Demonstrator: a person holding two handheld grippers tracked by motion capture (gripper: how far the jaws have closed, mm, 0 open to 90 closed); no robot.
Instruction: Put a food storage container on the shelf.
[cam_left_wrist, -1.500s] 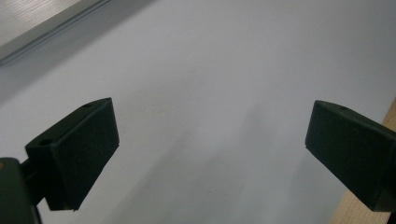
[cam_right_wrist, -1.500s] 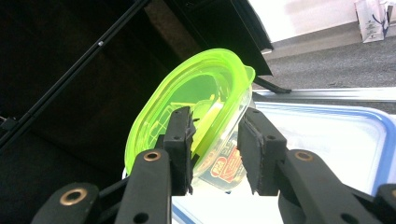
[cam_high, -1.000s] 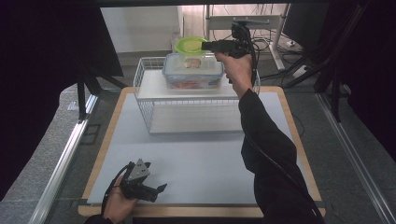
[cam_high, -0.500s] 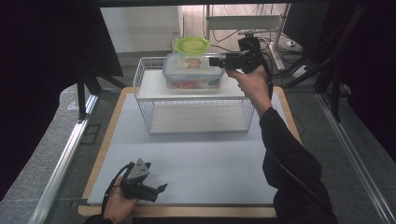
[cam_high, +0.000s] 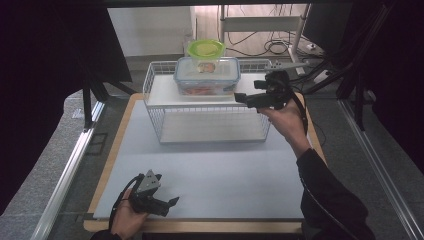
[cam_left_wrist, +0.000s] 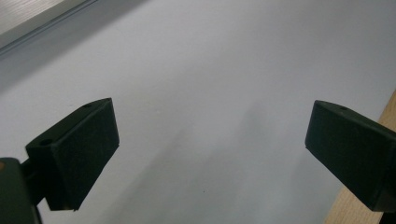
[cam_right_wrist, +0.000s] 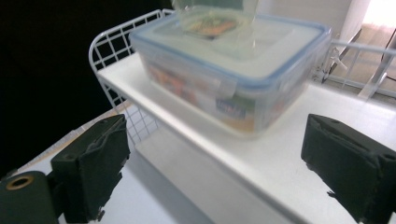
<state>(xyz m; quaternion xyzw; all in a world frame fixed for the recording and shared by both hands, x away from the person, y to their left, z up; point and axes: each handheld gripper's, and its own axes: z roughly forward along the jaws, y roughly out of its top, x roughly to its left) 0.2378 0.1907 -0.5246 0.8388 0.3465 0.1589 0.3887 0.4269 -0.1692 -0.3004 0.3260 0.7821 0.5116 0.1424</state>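
Observation:
A clear food container (cam_high: 206, 76) with a blue-rimmed lid stands on the top shelf of a white wire rack (cam_high: 165, 95). A green-lidded bowl (cam_high: 206, 48) rests on its lid. My right gripper (cam_high: 241, 100) hovers at the rack's right end, level with the top shelf and pointing left. Its jaws have just been opening and nothing is between them. In the right gripper view the container (cam_right_wrist: 233, 70) lies ahead of the open right gripper (cam_right_wrist: 215, 154), apart from it. My left gripper (cam_high: 170, 205) rests open near the table's front left over the white mat (cam_left_wrist: 210, 70).
The rack's lower shelf (cam_high: 210, 126) is bare. A white mat (cam_high: 225, 170) covers the wooden table, whose edge (cam_left_wrist: 345, 210) shows beside the left gripper's jaw. Black frame posts and cables stand around the table.
My right gripper drew back from the green-lidded bowl, moving right and down to the rack's right end, and its jaws spread wider. The bowl stayed on the container. The left hand kept still.

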